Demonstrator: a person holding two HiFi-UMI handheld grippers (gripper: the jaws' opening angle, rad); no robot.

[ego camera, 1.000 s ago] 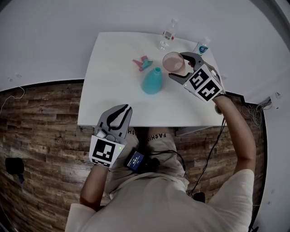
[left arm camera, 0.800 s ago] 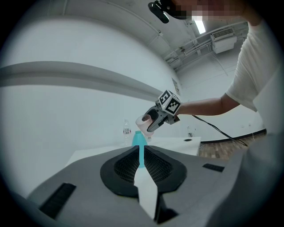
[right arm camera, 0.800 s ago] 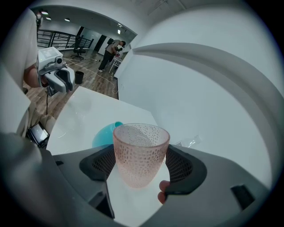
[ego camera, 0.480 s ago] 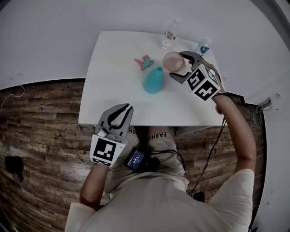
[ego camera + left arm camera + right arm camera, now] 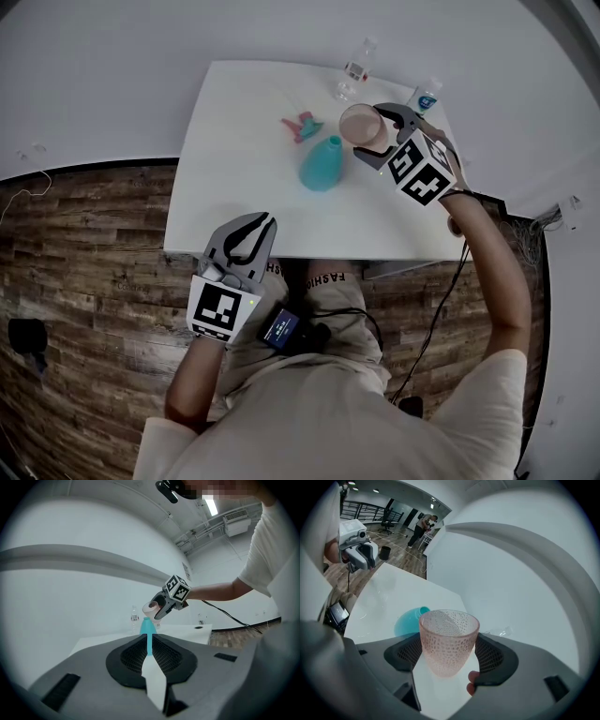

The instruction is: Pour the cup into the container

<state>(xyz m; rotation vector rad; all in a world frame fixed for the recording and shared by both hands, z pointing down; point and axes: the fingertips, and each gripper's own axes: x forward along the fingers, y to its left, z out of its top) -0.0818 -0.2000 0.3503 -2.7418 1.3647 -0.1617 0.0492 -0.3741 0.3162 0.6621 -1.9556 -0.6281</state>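
We're holding the pink dimpled plastic cup (image 5: 449,639) in the right gripper's (image 5: 370,133) fingers just beside the teal cone-shaped container (image 5: 322,163) on the white desk (image 5: 244,159), left gripper (image 5: 262,225) clenched empty, so let's line the rim over its narrow mouth and tip slowly.

Container (image 5: 322,164) on table (image 5: 234,187), right of centre. Cup (image 5: 359,124) between jaws of right gripper (image 5: 370,136), off table, just right of and above container. Spray head (image 5: 302,125) lying on table, behind container, slightly left. Two bottles (image 5: 356,67) (image 5: 424,97) at far edge, behind cup. Left gripper (image 5: 261,227) over table's near edge, left of container, well apart from it.
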